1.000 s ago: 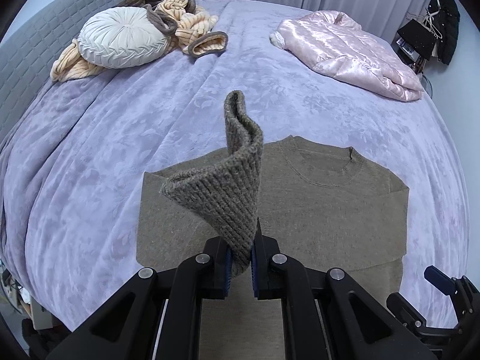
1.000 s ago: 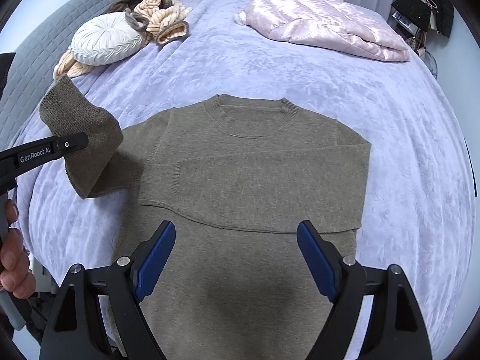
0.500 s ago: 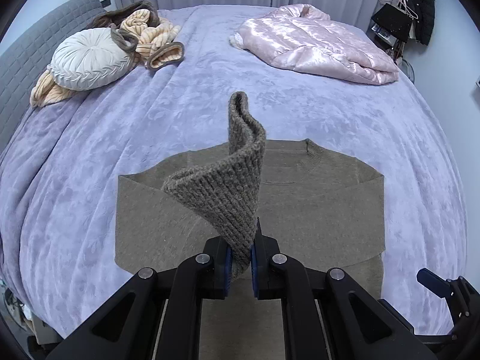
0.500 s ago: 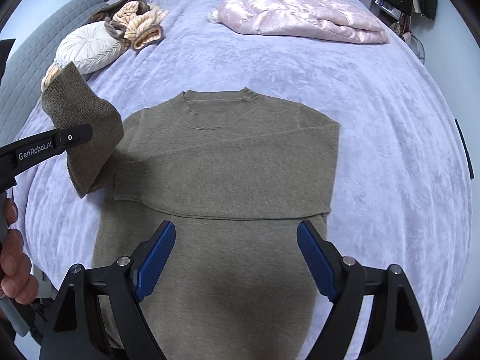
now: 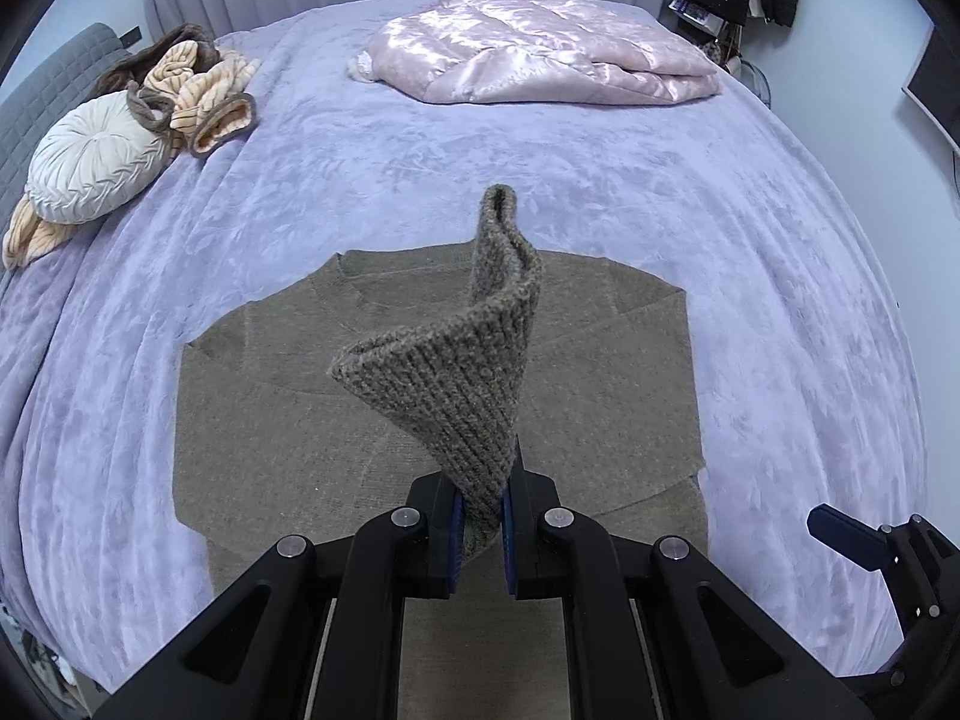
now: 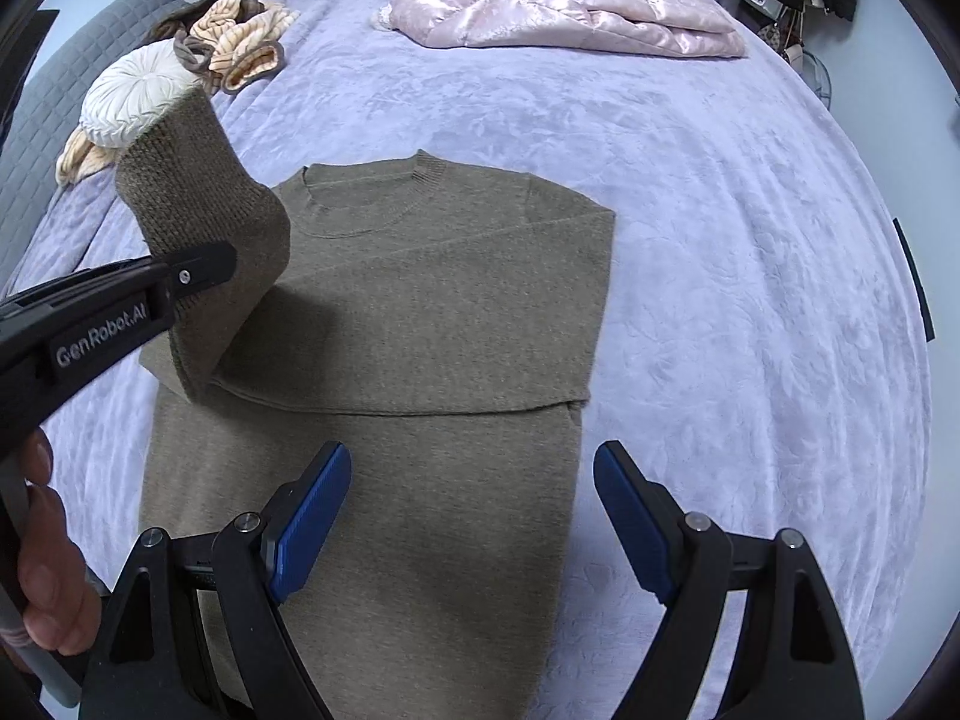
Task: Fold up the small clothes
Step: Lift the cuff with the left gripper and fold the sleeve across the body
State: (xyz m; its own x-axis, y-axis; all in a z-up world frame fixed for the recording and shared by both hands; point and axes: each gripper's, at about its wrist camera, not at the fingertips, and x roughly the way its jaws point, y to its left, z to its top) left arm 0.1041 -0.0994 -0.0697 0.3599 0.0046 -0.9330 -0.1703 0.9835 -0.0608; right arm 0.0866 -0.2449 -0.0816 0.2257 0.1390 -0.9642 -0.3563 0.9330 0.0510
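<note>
A: Sweater [image 6: 420, 312], olive knit: left gripper [image 5: 480, 516] jaws clamped on sleeve cuff [image 5: 456, 372], raised at 12 o'clock, apparently for folding inward. Right gripper [image 6: 474, 516]?

B: Jaws wide apart, holding nothing, above hem. Sweater flat on bed [image 6: 750, 300]; pink jacket [image 6: 570, 0] at 12, cushion [image 6: 135, 99] at 10.

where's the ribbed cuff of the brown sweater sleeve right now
The ribbed cuff is lifted off the olive-brown knit sweater, pinched in the left gripper above the sweater's left side on the lavender bedspread.
</note>
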